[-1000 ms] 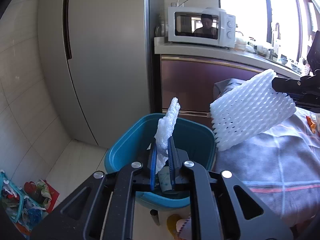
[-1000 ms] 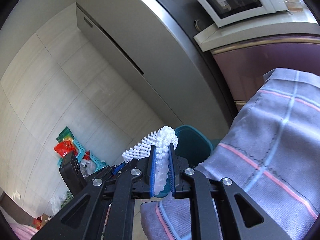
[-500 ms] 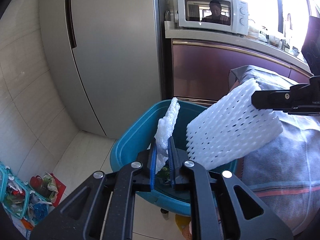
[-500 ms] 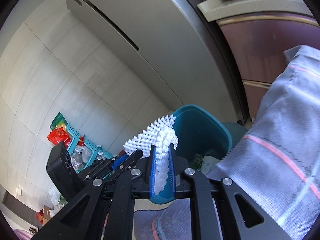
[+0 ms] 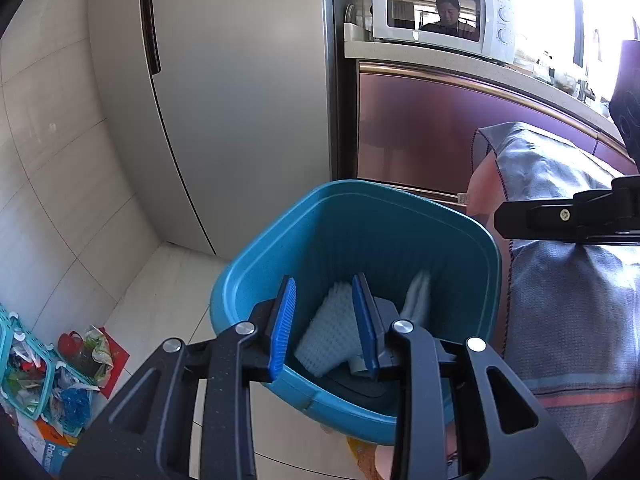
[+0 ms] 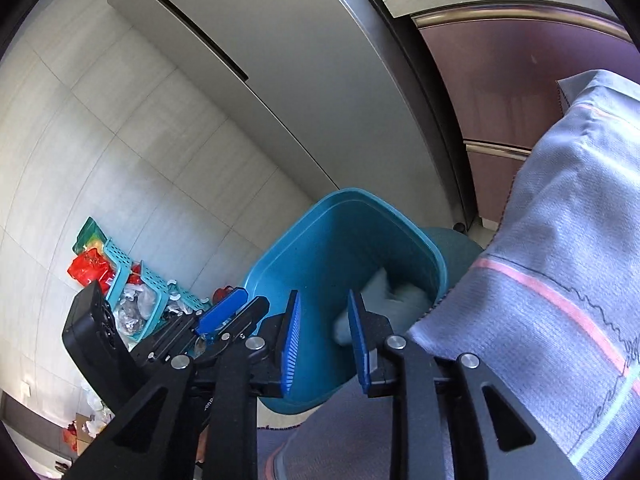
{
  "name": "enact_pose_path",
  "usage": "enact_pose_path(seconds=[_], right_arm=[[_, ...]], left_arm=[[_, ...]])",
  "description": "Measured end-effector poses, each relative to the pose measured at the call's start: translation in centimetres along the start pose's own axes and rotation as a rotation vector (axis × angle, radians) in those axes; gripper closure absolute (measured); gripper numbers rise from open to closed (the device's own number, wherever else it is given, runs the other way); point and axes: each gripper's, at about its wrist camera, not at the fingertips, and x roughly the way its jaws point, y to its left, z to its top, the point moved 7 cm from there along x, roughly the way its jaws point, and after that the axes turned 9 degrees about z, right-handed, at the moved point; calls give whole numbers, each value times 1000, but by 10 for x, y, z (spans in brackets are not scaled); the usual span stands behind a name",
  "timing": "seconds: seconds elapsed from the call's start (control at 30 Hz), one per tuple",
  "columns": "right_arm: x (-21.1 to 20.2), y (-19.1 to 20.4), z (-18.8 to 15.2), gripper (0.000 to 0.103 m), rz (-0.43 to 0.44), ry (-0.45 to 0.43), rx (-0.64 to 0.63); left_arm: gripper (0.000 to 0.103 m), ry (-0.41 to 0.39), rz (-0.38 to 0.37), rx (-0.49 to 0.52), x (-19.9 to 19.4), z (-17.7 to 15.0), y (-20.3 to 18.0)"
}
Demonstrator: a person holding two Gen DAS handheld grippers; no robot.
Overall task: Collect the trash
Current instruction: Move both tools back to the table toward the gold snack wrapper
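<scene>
Foam netting (image 5: 326,334), two pieces, now dropped into blue bin (image 5: 360,208); left gripper (image 5: 324,326) and right gripper (image 6: 324,340) jaws opening, empty.

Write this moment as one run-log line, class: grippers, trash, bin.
left gripper: opening, empty | right gripper: opening, empty | white foam nets: inside bin | blue trash bin: on floor beside fridge

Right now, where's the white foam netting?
In both wrist views the white foam netting lies inside the blue bin, low against its right wall, beside the checked cloth and in front of the fridge.
</scene>
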Motion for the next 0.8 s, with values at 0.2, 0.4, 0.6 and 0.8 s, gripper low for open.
enact_pose_path(seconds=[0.2,0.4,0.6,0.8], right_arm=[[-12,-3,-1,80,11,-21,2],[-44,-1,-3,79,21,-66,-19],[-97,1,-13,73,-3,-143,-58],[-168,-6,-31,71,-84,-249,-80]], left_arm=[[71,-17,-35,-11,-14,-3,-6],[63,-71,-97,-18,-44,2,-13],[54,-149,-239,11,-89,10,-41],[52,-200,-421,117,-132,10,-105]])
